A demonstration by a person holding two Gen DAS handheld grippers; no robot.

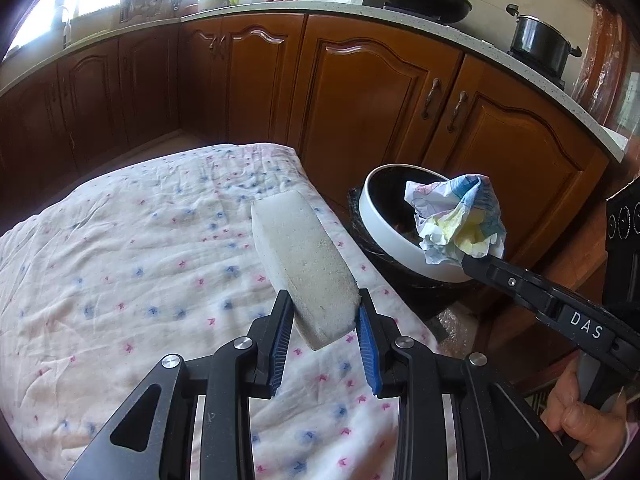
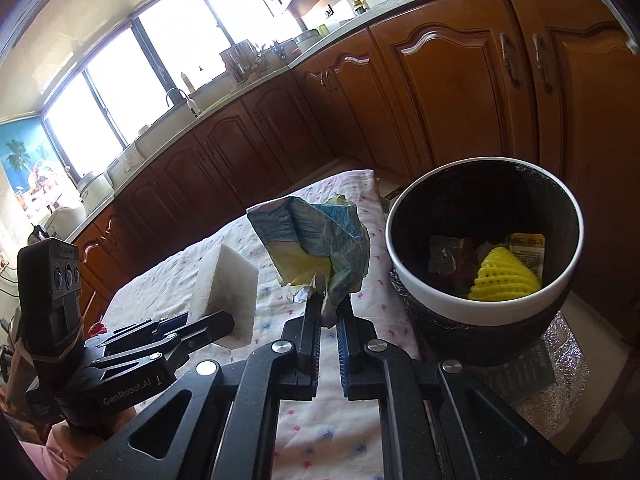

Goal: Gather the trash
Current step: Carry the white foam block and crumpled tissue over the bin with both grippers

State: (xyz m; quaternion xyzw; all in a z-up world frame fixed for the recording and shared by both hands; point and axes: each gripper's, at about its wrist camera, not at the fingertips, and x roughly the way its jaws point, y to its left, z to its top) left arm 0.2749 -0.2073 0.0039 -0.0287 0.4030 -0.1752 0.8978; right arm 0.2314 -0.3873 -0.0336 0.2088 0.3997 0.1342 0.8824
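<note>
The left tool [image 1: 324, 316] grips a white foam block [image 1: 304, 264] over the table [image 1: 120, 240]; the right tool [image 2: 329, 312], marked "DAS", clamps crumpled paper [image 2: 316, 248]. Only the right view shows the bin [image 2: 440, 304] interior: yellow foam netting [image 2: 504, 276], plus "GenRobot.AI" lettering.

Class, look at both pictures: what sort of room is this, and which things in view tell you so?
Most likely a home kitchen: wooden cabinets under a countertop, a pot on the stove, and a sink tap below the window.

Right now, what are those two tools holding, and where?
Left tool: white foam block, by its near end. Right tool: crumpled blue-yellow paper, by its bottom edge.
</note>
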